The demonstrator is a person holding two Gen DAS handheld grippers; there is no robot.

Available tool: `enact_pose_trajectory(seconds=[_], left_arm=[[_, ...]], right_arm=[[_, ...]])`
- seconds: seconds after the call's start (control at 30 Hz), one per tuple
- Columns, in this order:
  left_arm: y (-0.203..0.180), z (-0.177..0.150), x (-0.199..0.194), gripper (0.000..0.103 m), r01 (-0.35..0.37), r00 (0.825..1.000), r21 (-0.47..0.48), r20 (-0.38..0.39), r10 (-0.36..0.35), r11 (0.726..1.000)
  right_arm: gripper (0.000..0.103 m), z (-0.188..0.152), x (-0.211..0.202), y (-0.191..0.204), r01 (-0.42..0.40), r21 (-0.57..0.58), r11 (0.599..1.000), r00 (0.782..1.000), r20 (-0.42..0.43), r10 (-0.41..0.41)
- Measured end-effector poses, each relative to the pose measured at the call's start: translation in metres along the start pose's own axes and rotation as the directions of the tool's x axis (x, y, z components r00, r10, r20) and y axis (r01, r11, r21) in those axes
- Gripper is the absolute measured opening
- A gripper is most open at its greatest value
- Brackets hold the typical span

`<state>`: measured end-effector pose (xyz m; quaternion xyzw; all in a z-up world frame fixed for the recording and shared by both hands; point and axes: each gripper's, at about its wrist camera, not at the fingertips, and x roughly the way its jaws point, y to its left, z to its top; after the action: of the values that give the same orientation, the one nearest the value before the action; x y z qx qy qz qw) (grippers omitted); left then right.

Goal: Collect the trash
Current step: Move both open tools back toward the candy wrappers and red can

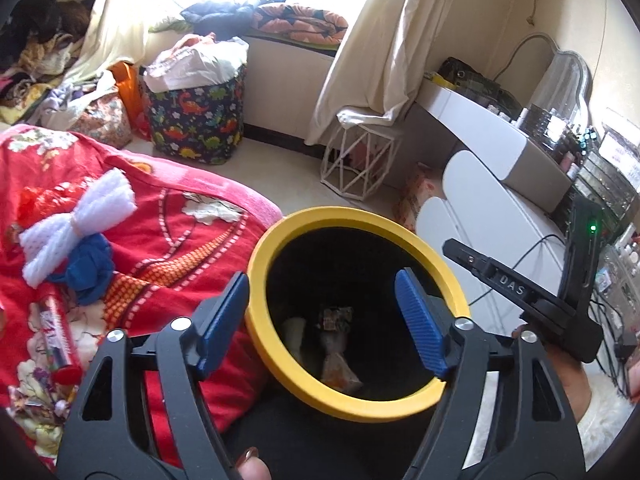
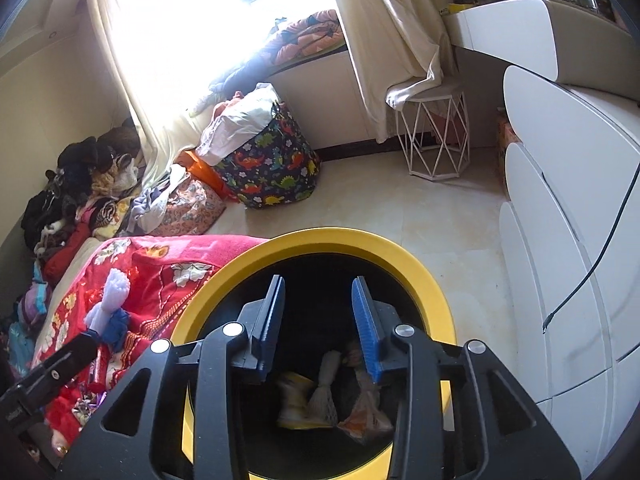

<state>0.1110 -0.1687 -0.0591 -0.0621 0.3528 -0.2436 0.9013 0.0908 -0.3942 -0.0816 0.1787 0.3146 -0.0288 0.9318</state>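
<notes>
Both grippers hang over the yellow-rimmed bin, nothing between the pads.
Left gripper spread wide, right gripper partly open above the bin; wrappers lie at its dark bottom. Beside it, a red blanket carries white netting; a dinosaur-print basket stands by the window.

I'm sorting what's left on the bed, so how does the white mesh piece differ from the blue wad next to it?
The white mesh is long, pinched in the middle like a bow, and netted; the blue wad is a crumpled ball with no netting. The mesh is the larger of the two. Both lie touching on the red blanket, outside the bin.
</notes>
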Motion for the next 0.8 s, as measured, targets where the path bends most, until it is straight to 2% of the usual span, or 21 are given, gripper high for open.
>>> enact_pose_trajectory(seconds=[0.03, 0.2, 0.5, 0.8], left_arm=[[0.002, 0.0, -0.003, 0.081, -0.01, 1.0, -0.004, 0.011, 0.01, 1.0], [0.009, 0.005, -0.016, 0.091, -0.047, 0.997, -0.013, 0.068, 0.048, 0.999], [0.022, 0.013, -0.038, 0.092, -0.096, 0.985, -0.031, 0.139, 0.1, 0.995], [0.04, 0.017, -0.056, 0.092, -0.13, 0.973, -0.071, 0.182, 0.141, 0.989]], right_arm=[[0.038, -0.001, 0.0, 0.003, -0.004, -0.008, 1.0, 1.0, 0.002, 0.004], [0.045, -0.001, -0.006, 0.02, -0.034, -0.072, 0.997, 0.999, 0.028, 0.036], [0.058, 0.0, -0.022, 0.052, -0.101, -0.145, 0.984, 0.991, 0.077, 0.113], [0.062, -0.001, -0.029, 0.075, -0.137, -0.194, 0.971, 0.985, 0.081, 0.155]])
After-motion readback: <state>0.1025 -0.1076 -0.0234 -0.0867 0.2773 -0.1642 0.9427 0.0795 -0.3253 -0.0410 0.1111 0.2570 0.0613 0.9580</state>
